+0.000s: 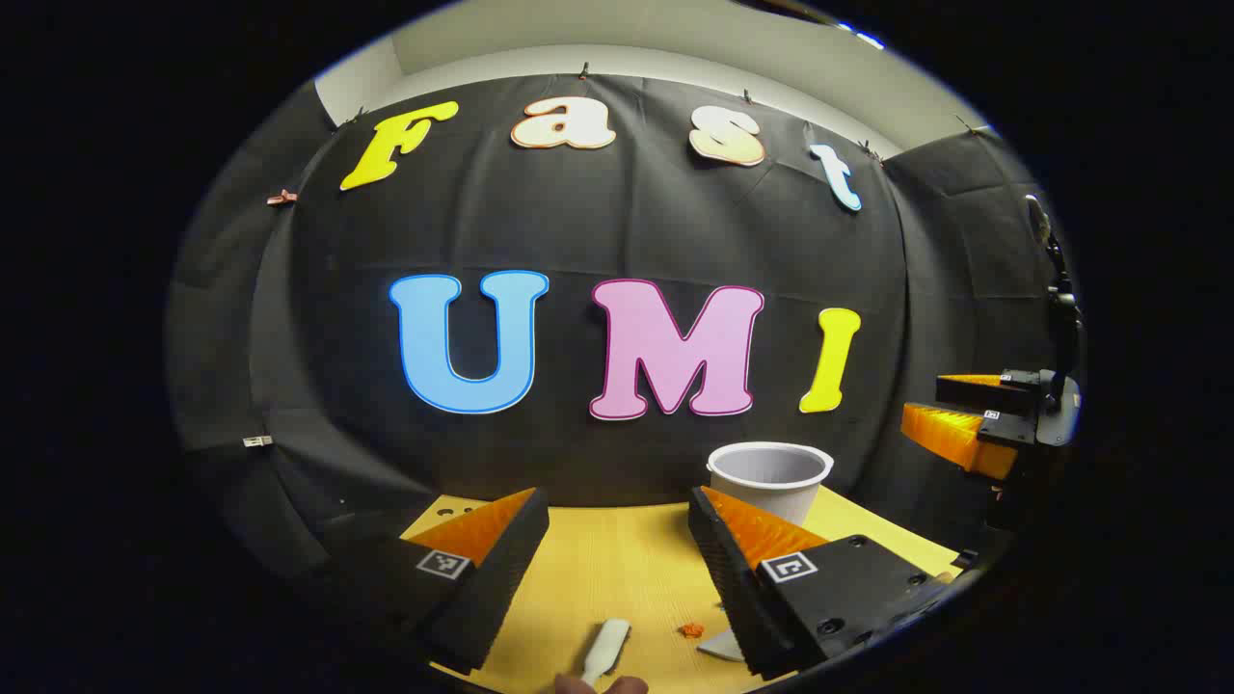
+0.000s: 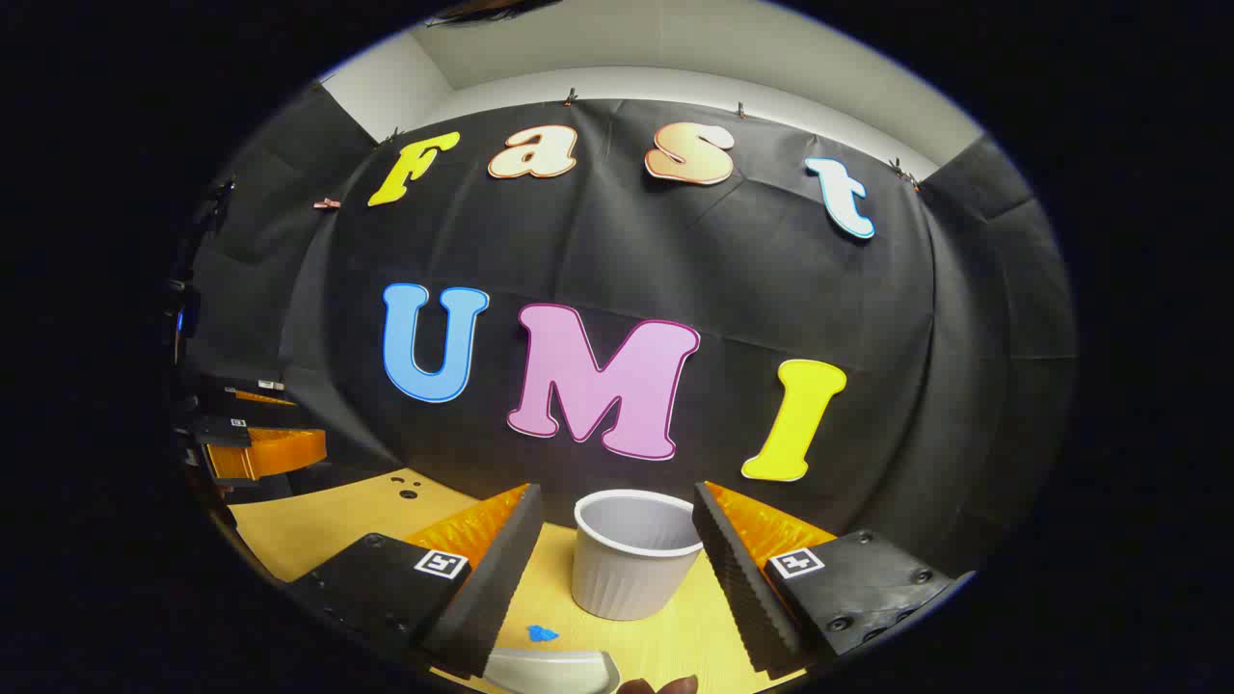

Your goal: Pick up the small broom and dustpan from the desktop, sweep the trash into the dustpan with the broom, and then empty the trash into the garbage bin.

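My left gripper (image 1: 617,501) hovers open above the yellow desktop (image 1: 617,578) with nothing between its fingers. Below it lie a white handle (image 1: 605,648), probably the small broom's, and an orange scrap of trash (image 1: 689,630). The white ribbed garbage bin (image 1: 769,477) stands just beyond its right finger. My right gripper (image 2: 617,492) is also open and holds nothing. The garbage bin (image 2: 631,554) stands upright on the desktop ahead, seen between its fingers. In front of the bin lie a blue scrap (image 2: 542,633) and a white dustpan (image 2: 554,670), partly cut off at the bottom edge.
The right gripper (image 1: 950,410) hangs off the desktop's right side in the left gripper view. The left gripper (image 2: 255,424) is at the far left in the right gripper view. A fingertip (image 2: 665,686) shows at the bottom. The black cloth wall closes the desktop's far side.
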{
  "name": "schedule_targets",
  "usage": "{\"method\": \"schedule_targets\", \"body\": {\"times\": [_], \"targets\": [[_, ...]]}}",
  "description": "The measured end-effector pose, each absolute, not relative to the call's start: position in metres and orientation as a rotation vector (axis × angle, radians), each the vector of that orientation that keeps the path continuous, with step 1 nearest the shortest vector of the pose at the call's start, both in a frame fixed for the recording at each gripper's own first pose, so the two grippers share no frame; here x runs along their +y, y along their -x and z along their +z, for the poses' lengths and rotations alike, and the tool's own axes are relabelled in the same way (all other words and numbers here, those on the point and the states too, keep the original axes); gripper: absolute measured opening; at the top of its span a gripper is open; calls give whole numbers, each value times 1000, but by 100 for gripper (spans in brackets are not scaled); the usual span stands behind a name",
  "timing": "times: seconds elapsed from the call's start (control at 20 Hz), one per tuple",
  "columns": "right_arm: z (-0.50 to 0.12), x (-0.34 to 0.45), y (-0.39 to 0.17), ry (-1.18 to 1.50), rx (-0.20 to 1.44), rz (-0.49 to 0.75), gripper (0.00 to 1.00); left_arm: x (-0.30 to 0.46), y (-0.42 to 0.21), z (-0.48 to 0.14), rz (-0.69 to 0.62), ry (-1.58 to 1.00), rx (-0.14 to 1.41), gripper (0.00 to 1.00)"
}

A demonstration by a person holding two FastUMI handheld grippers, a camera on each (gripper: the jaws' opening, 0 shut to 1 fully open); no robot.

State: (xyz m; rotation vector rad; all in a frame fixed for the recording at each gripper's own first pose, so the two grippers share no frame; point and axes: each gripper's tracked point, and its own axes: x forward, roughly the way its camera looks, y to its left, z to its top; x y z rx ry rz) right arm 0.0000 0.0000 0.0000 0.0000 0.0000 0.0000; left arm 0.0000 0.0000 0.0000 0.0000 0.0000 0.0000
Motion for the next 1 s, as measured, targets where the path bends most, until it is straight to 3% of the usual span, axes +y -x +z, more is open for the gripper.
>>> {"method": "schedule_targets", "body": {"times": [0.75,1.0], "targets": [[-13,-3,-5,-24,35,11,97,-21,-21,-2,-40,-26,1,94],[-73,15,14,-58,261,131,98,-20,-21,-11,-33,-34,16,94]]}}
